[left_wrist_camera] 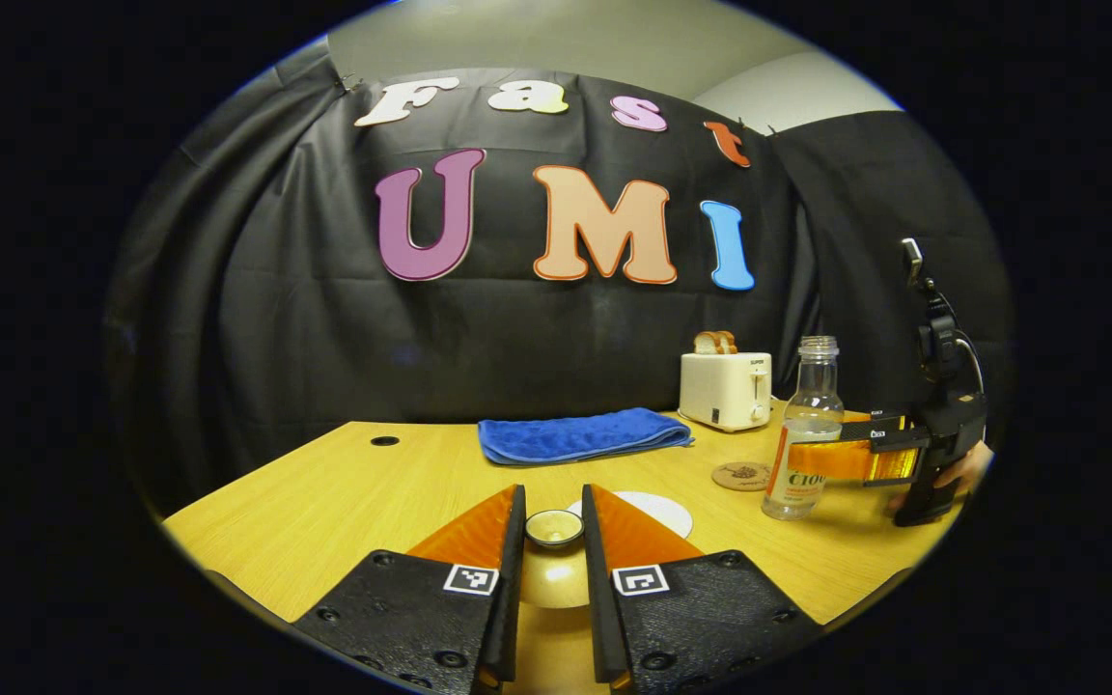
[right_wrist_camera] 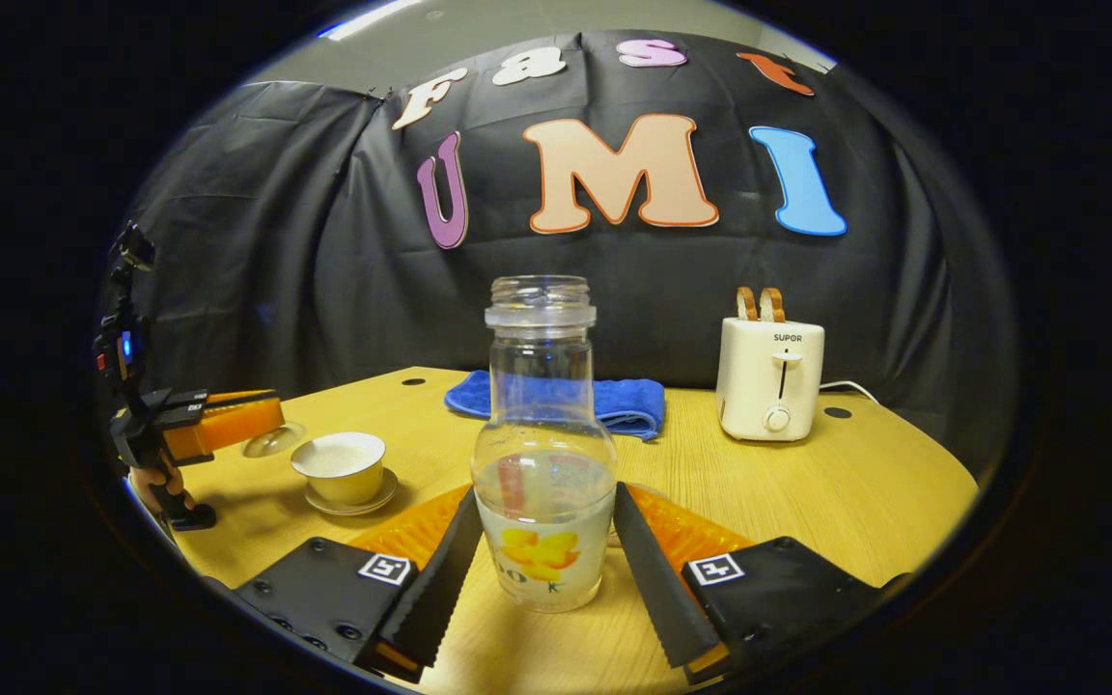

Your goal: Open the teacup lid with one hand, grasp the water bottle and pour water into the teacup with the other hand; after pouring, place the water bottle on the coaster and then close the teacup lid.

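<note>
My left gripper is shut on the knob of the teacup lid, holding it up and off the cup. In the right gripper view that gripper holds the lid just left of the open white teacup, which sits on its saucer. My right gripper is shut on the lower body of the clear, uncapped water bottle, which is upright with some water in it. In the left gripper view the bottle stands just right of the round coaster, with the right gripper clamped on it.
A folded blue towel lies at the back of the wooden table. A white toaster with bread in its slots stands at the back right. A person's hand holds the right gripper's handle.
</note>
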